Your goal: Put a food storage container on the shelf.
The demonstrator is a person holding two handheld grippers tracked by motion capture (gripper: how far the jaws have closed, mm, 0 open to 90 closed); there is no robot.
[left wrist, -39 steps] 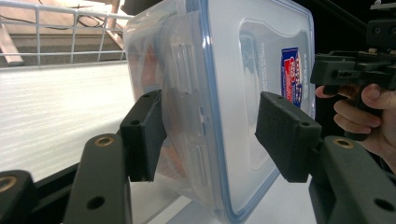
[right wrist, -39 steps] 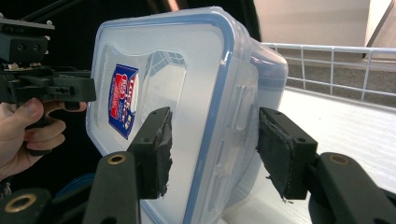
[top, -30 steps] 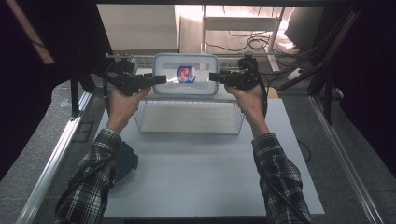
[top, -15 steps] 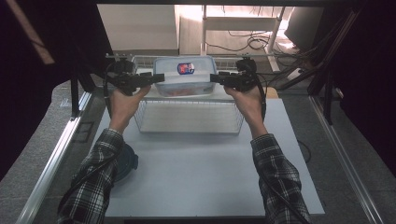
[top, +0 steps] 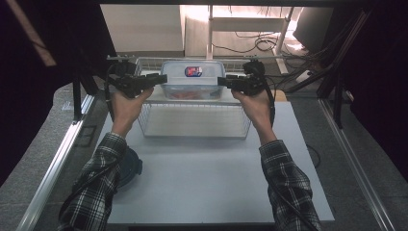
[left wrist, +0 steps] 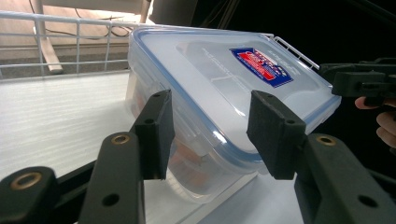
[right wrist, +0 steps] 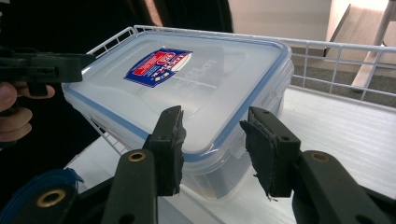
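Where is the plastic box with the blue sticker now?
In the high view, the plastic box sits at the far middle, above the wire basket, between both grippers.

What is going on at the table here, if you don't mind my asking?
A person holds a gripper in each hand, one at either end of a clear plastic food box with a blue-edged lid and a red and blue label. The left gripper and right gripper both have open fingers set around the box's ends. The box is at the far side of a white wire basket on the table.
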